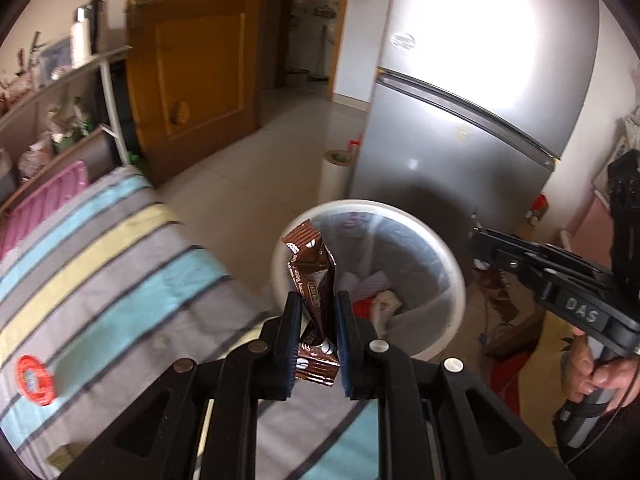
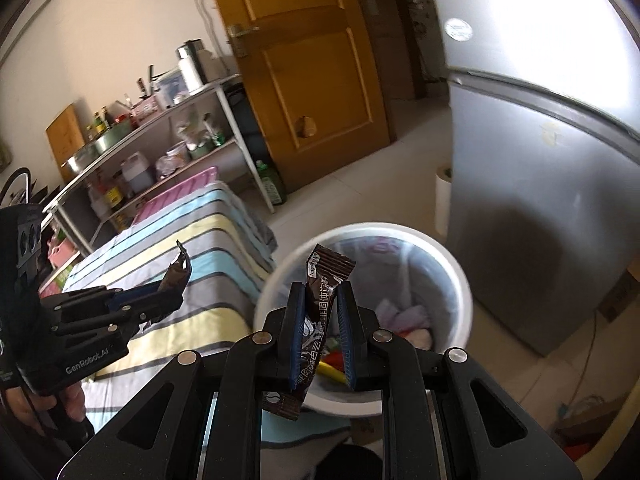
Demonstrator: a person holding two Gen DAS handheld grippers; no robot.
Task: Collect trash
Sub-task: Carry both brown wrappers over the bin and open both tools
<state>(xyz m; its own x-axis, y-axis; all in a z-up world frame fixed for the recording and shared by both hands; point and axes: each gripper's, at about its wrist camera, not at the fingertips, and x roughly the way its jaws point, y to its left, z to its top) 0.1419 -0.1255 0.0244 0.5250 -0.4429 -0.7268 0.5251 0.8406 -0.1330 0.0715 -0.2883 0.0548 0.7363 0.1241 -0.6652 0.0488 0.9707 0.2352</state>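
My left gripper (image 1: 318,298) is shut on a brown snack wrapper (image 1: 308,248) that stands up between its blue pads, just before the near rim of a white trash bin (image 1: 452,264). In the right wrist view my right gripper (image 2: 320,288) is shut on a dark brown sachet (image 2: 328,264), held over the bin's near rim (image 2: 376,229). The bin has a plastic liner and several pieces of trash inside. Each gripper shows in the other's view: the right gripper (image 1: 476,240) beside the bin, the left gripper (image 2: 180,286) with its wrapper (image 2: 180,270) above the striped cloth.
A table with a striped cloth (image 1: 100,260) lies left of the bin, with a red lid (image 1: 34,380) on it. Right behind the bin stands a grey fridge (image 1: 460,140), with a white roll (image 1: 334,176) beside it. A wooden door (image 2: 312,60) and a cluttered shelf rack (image 2: 160,140) are at the back.
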